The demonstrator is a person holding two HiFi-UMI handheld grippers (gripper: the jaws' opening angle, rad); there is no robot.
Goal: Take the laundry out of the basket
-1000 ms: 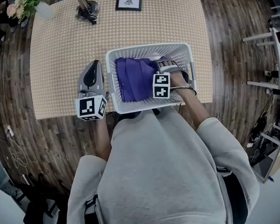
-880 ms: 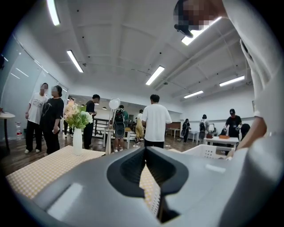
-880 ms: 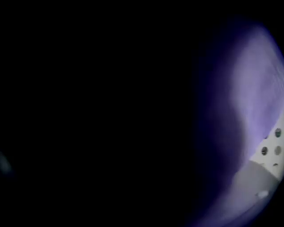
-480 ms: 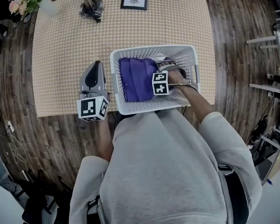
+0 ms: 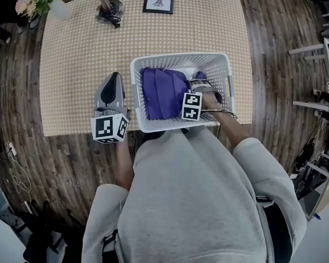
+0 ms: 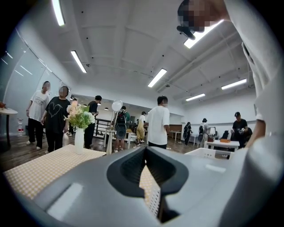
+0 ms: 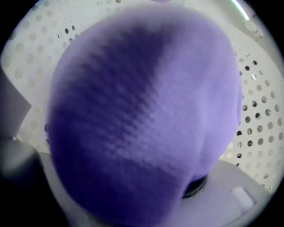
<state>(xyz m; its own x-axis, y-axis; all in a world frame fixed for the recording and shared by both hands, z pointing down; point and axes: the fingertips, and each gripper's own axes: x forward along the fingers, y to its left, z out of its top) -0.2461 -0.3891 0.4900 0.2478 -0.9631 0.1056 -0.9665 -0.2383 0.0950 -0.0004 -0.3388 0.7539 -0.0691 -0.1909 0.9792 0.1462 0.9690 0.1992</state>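
Wood-plank floor (image 5: 270, 31), and on it a table (image 5: 80, 55) w/ a small-check cloth. At its far edge: vase of flowers (image 5: 43, 4) at the left corner, a dark stand (image 5: 110, 9) beside it, and a small framed pic (image 5: 158, 4) further right. Bkgd in the left gripper view is a big room w/ strip lights and ppl standing about, well away from me.

White perforated basket (image 5: 222, 62) sits at the near edge of the table, right in front of me. The purple laundry (image 5: 161, 93) is inside it, heaped in the left and middle part and touching the left wall.

My R tongs (image 5: 199, 82) point steeply down into the basket's right half, at the right edge of the heap. Jaws have just been closing, and they're clamped on a bunch of the purple laundry. In the right gripper view the cloth bulges up btwn them and fills nearly the whole view, w/ the basket's dotted wall showing round it. Cloth is not lifted clear, it lies in the basket.

My L tongs (image 5: 113, 78) lie about level over the table, just beside the basket's left wall, outside it. Tips are together, nothing btwn them.
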